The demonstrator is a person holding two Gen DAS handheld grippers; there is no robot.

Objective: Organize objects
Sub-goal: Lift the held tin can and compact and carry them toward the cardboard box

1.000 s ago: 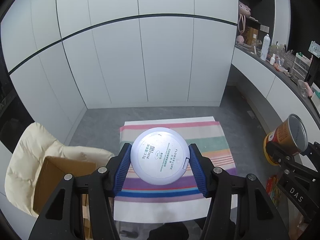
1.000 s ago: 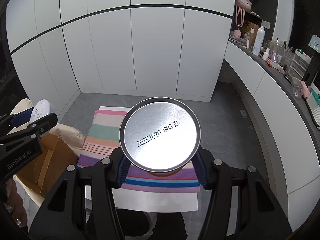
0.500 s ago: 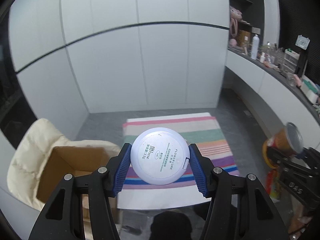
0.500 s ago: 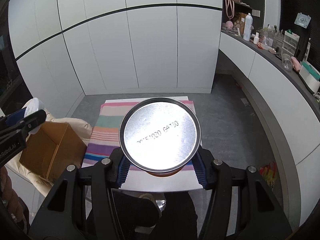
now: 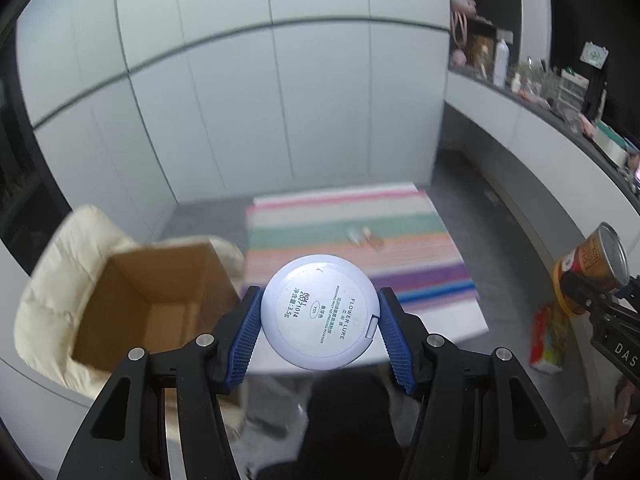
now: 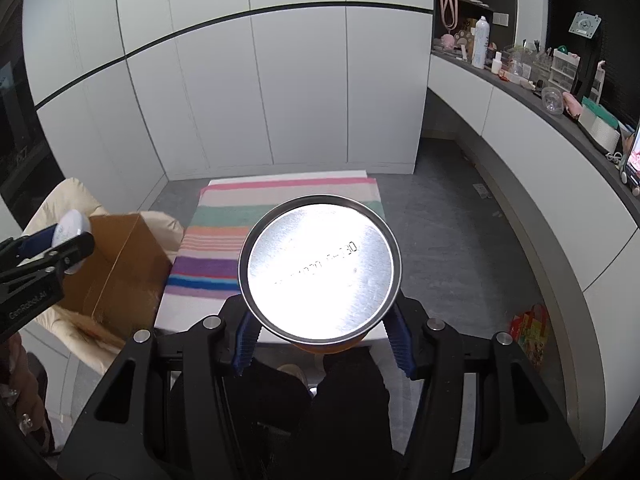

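My left gripper (image 5: pixel 320 322) pinched the compact (image 5: pixel 320 312), my right gripper (image 6: pixel 320 334) the can (image 6: pixel 320 272); I judged each should be centred over the box (image 5: pixel 156 300) before release.

The brown cardboard box (image 5: pixel 160 300) is open at the top, so there is room to go in from above. It sits on a puffy cream cushion (image 5: pixel 60 272), right beside the table with the striped cloth (image 5: pixel 352 248). Two small things (image 5: pixel 366 236) lie near the middle of the cloth; the blur hides what they are. A long curved grey counter (image 6: pixel 560 168) blocks the right side. White cupboard doors (image 6: pixel 280 92) close off the back.
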